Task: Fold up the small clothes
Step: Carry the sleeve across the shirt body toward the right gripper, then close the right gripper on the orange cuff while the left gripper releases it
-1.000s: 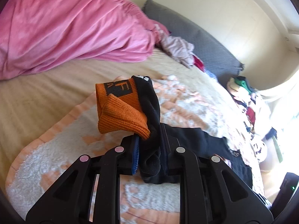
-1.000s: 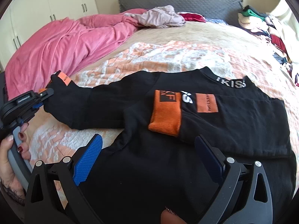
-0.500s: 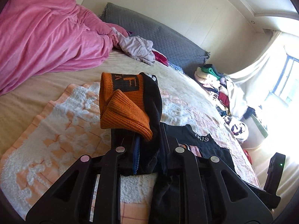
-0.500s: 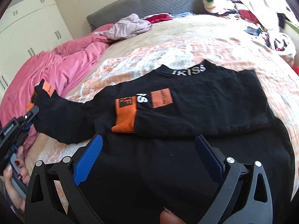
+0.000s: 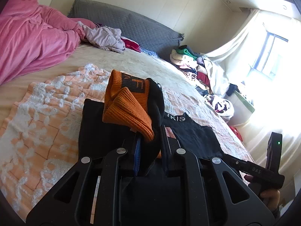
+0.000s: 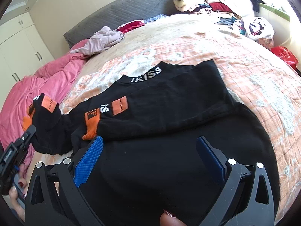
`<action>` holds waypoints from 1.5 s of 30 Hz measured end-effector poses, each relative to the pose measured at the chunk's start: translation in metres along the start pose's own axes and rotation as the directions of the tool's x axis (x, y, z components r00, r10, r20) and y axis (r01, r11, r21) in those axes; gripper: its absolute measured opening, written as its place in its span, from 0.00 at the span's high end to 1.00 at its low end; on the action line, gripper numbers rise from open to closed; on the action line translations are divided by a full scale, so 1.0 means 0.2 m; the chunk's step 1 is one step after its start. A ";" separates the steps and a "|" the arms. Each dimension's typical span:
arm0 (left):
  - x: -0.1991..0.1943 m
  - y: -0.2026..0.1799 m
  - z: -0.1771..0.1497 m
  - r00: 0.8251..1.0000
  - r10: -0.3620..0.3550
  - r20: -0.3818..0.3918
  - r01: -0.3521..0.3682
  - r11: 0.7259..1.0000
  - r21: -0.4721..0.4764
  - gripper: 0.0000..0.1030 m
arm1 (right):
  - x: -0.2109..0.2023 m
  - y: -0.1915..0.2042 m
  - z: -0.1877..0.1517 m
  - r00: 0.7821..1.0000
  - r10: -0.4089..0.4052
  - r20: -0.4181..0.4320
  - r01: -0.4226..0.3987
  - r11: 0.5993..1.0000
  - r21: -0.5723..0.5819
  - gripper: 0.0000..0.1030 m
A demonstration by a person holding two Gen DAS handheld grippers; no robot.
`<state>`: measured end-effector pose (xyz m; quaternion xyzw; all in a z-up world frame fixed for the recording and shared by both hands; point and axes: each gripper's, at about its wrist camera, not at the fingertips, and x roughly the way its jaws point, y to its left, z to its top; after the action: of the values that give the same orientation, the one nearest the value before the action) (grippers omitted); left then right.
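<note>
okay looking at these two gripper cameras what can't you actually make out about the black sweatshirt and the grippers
- Left wrist view: the left gripper is shut on the sleeve; its pads are buried in fabric.
- Right wrist view: the sweatshirt hem runs behind the right gripper.
- Orange patch print: too small to read.
- Collar lettering: the first letter is unclear.

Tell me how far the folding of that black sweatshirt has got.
Done: one sleeve with its orange cuff lies folded across the chest of the black sweatshirt. In hand: the left gripper is shut on the second sleeve, lifted off the bed. The right gripper is open above the hem. Left: laying that sleeve, then folding the body.
</note>
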<state>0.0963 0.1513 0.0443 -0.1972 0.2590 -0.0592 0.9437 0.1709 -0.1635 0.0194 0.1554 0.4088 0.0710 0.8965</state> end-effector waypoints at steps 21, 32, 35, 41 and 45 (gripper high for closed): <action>0.21 -0.29 -0.22 0.958 -0.154 -0.242 0.203 0.959 0.196 0.60 | 0.03 -0.10 -0.03 0.999 0.023 -0.043 -0.019 0.996 0.086 0.04; 0.19 -0.16 -0.16 0.980 0.008 -0.199 0.031 0.981 0.192 0.36 | 0.15 0.05 -0.12 0.987 0.078 -0.144 -0.072 0.996 0.044 0.04; 0.19 -0.12 -0.15 0.979 0.028 -0.201 0.009 0.984 0.180 0.30 | 0.18 0.10 -0.15 0.984 0.095 -0.150 -0.094 0.995 0.017 0.06; 0.17 -0.07 -0.12 0.982 0.031 -0.186 -0.005 0.990 0.140 0.29 | 0.23 0.22 -0.18 0.984 0.105 -0.146 -0.114 0.992 -0.048 0.64; 0.16 -0.04 -0.11 0.983 0.034 -0.178 -0.013 0.993 0.117 0.29 | 0.20 0.31 -0.12 0.987 0.125 -0.102 -0.138 0.981 -0.134 0.86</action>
<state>0.1131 0.1293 0.0154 -0.1330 0.3416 -0.0806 0.9269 0.1783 -0.0901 -0.0032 0.1152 0.4328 0.1658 0.8786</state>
